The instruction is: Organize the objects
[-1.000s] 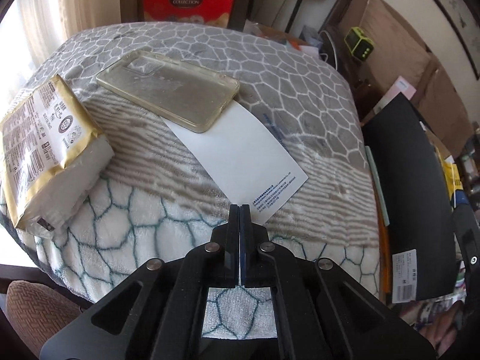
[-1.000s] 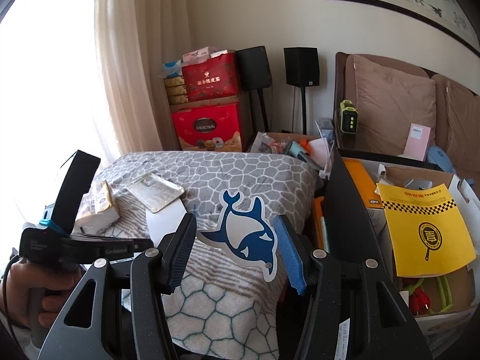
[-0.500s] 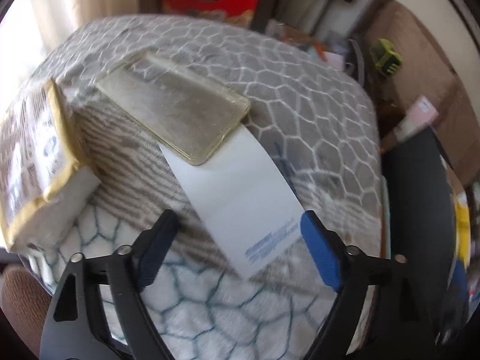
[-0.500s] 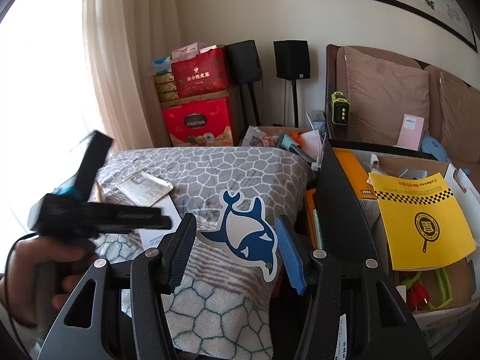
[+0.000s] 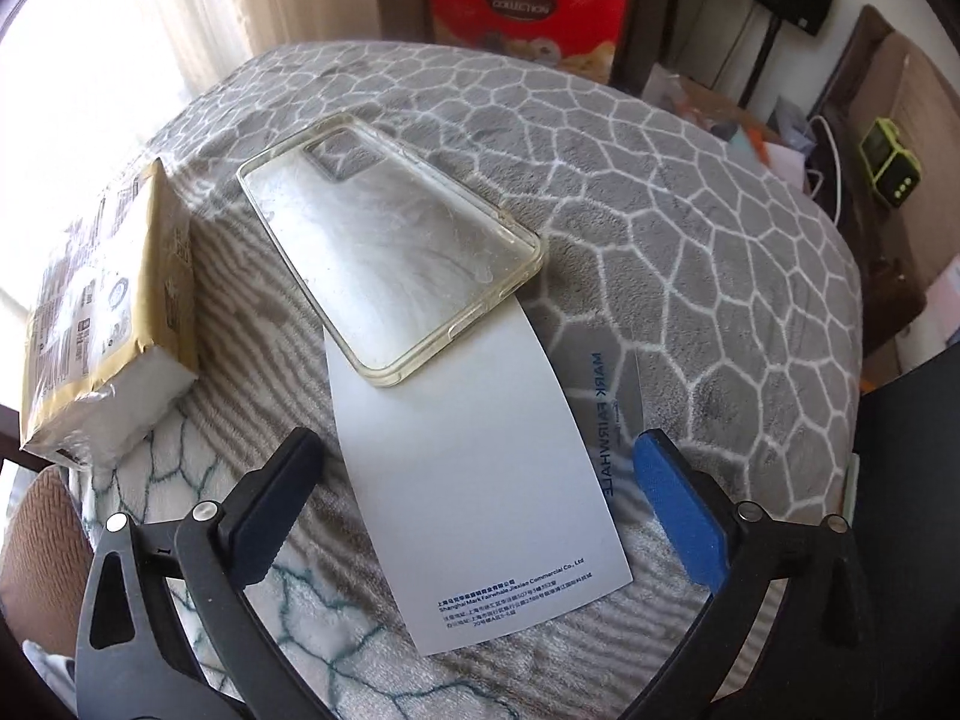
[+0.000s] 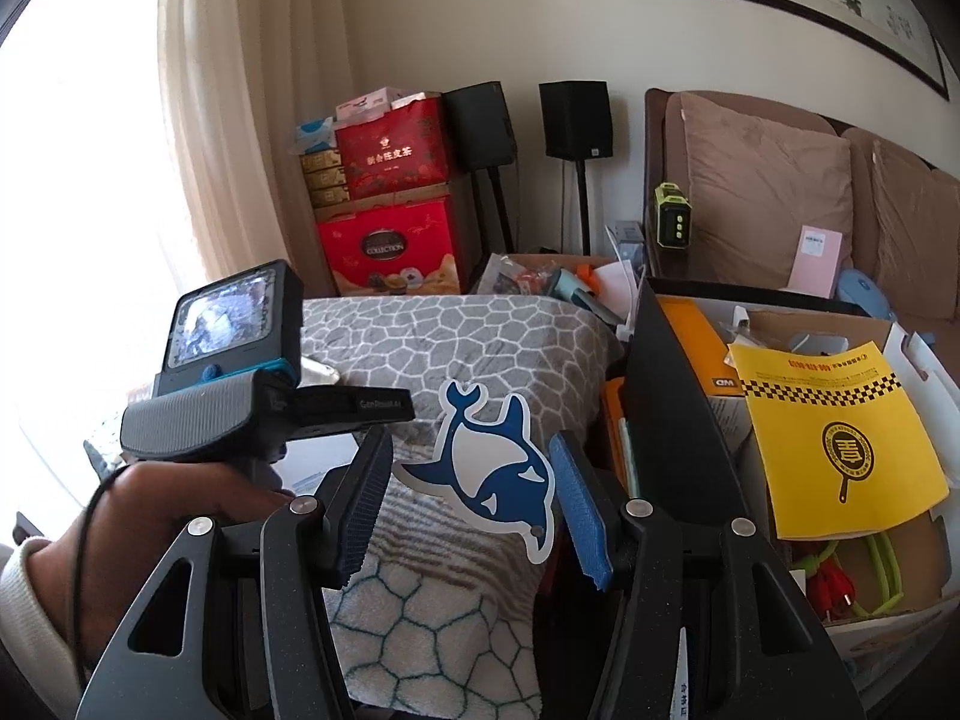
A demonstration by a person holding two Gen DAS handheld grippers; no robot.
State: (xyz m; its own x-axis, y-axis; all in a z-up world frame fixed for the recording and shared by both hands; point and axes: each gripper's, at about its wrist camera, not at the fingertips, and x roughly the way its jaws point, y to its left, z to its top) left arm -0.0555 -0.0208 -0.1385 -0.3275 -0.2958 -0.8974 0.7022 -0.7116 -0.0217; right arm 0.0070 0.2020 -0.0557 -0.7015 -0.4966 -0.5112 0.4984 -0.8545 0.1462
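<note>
A white printed card (image 5: 480, 480) lies on the grey patterned blanket (image 5: 690, 192). A clear phone case (image 5: 390, 252) rests on the card's far end. My left gripper (image 5: 480, 510) hovers over the card's near half, its jaws opening wide; the card lies between them, untouched by the pads. A tissue pack (image 5: 102, 324) sits at the blanket's left edge. My right gripper (image 6: 468, 504) is shut on a blue-and-white whale-shaped card (image 6: 486, 468), held upright above the blanket (image 6: 450, 336). A hand (image 6: 180, 516) grips the left gripper's handle at lower left.
A black open-topped box (image 6: 666, 396) stands right of the blanket, beside a cardboard box with a yellow leaflet (image 6: 840, 438). Red gift boxes (image 6: 390, 252) and speakers (image 6: 576, 120) stand behind. A brown sofa cushion (image 6: 762, 198) lies at the right.
The left gripper went from shut to wide open and moved in over the white card, tipping further down. The right gripper kept still with the whale card.
</note>
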